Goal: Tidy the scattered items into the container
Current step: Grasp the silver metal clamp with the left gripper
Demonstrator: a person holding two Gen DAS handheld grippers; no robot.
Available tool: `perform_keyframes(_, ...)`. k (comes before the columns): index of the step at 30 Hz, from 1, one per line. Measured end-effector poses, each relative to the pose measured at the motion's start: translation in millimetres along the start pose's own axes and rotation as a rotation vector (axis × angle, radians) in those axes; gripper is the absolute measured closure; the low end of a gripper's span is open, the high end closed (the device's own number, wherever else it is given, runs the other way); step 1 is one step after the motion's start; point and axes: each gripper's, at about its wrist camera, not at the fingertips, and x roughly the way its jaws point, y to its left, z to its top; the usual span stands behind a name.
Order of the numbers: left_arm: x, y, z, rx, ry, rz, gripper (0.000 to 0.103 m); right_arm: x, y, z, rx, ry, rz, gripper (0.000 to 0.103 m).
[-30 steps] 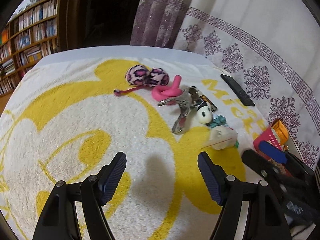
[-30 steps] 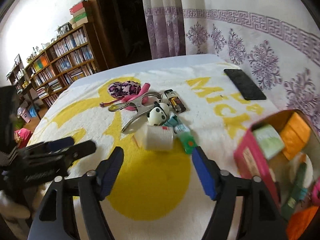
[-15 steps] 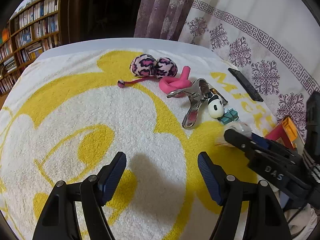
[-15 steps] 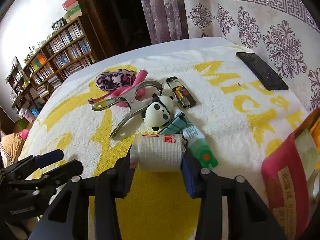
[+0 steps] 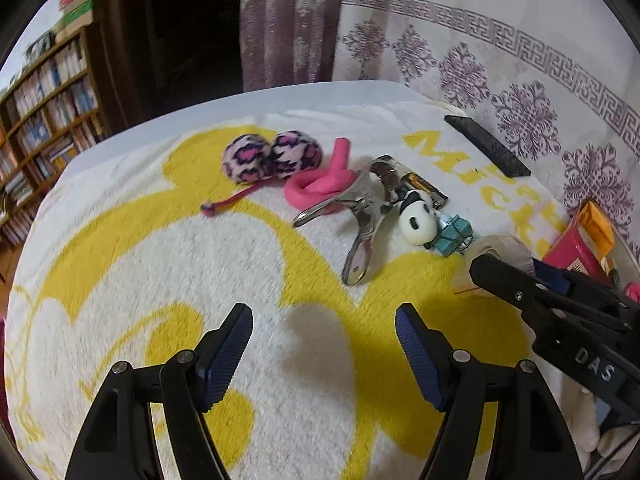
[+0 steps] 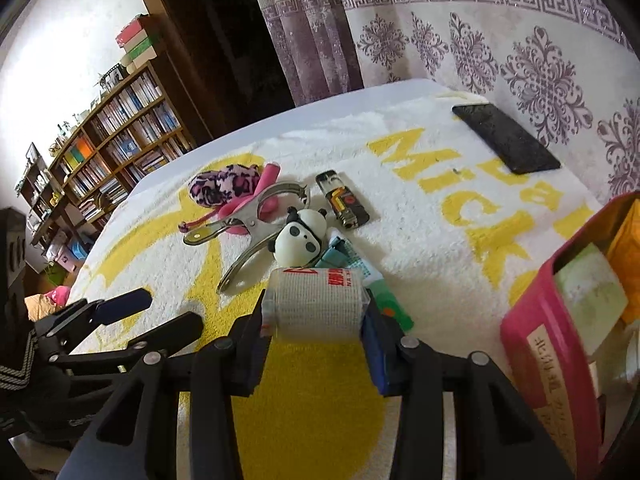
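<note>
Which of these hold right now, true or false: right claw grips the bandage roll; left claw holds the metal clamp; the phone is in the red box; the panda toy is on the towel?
1. The right claw grips the bandage roll. True.
2. The left claw holds the metal clamp. False: it is open and empty.
3. The phone is in the red box. False: it lies on the towel.
4. The panda toy is on the towel. True.

A white and yellow towel [image 6: 420, 240] covers the bench. On it lie a panda toy [image 6: 300, 240], a metal clip [image 6: 248, 228], a lighter [image 6: 344, 204], and far right a black phone [image 6: 506, 142].
</note>
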Motion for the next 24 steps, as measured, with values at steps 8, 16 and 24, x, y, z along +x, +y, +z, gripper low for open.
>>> perform_keyframes(8, 21, -13, 21, 0.142, -0.003, 0.006, 0.027, -6, -4, 2, 0.021, -0.023, -0.003, 0.058)
perform_keyframes(16, 42, -12, 40, 0.207, -0.008, 0.029, 0.028, -6, -6, 2, 0.034, -0.015, 0.017, 0.058)
perform_keyframes(24, 58, -20, 44, 0.246, -0.013, 0.056, 0.027, -7, -6, 3, 0.042, -0.016, 0.033, 0.058)
